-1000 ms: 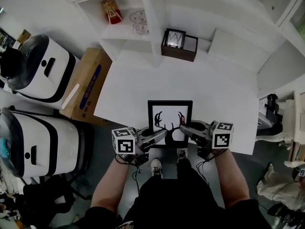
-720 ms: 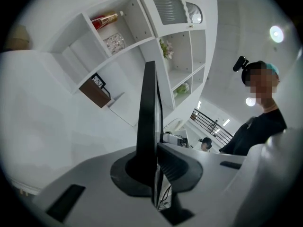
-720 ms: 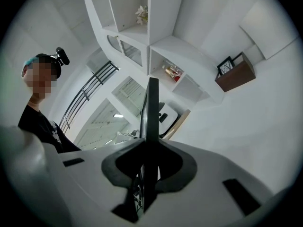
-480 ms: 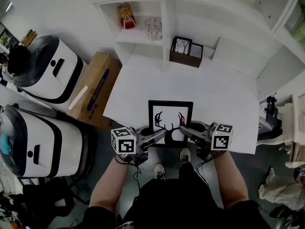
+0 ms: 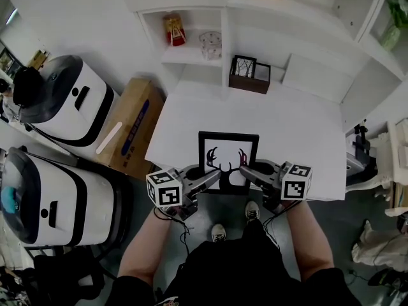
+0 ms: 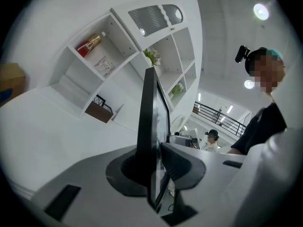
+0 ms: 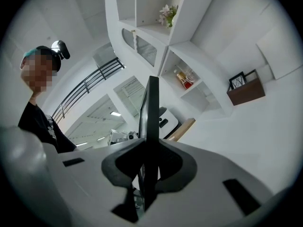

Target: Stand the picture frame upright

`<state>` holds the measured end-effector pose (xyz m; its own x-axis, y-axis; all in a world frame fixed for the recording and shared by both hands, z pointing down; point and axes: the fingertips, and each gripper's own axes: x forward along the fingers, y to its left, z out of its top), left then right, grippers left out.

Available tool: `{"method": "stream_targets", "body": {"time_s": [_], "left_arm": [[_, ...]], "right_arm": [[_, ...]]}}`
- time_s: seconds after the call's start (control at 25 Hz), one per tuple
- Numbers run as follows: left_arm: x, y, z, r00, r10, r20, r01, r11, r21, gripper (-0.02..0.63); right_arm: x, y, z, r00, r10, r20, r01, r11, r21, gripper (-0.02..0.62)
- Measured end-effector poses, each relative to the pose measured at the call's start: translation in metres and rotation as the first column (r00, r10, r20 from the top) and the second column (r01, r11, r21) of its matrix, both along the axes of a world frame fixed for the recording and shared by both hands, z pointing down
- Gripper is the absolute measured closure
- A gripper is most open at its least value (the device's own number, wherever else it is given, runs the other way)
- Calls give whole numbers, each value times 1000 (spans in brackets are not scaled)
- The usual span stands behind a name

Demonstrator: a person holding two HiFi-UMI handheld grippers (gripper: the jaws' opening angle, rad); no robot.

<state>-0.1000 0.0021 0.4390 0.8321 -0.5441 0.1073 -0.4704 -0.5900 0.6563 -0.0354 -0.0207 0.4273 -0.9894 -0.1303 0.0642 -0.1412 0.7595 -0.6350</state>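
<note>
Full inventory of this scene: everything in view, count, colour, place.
picture frame: 1, black, antler print, table's near edge
table: 1, white, centre
wooden box: 1, dark brown, table's far edge
shelf unit: 1, white, behind table
red item: 1, red, upper shelf compartment
glass item: 1, clear, shelf right of it
cardboard box: 1, brown, floor left of table
machines: 2, white and black, far left
shoes: 2, white, floor below table edge
left gripper: 1, grey; fingers have just been opening, frame between them
right gripper: 1, grey; fingers shut on frame
</note>
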Motion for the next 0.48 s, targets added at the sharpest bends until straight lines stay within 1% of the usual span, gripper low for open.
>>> {"method": "stream_targets", "body": {"time_s": [0.28,0.4,0.48], "left_arm": [[-17,5,-5,999,21,37,-22,1000,21,505],[-20,5,-5,998,27,62,-30,999,33,502],[-22,-4,-4,997,24,73,-27,999,38,502]], "right_arm": [[-15,8,-5,999,30,-11,-30,999,20,540],[-18,9,-4,999,29,-20,-29,999,20,540],[-20,0,-1,1000,19,-24,-18,1000,23,540]]}}
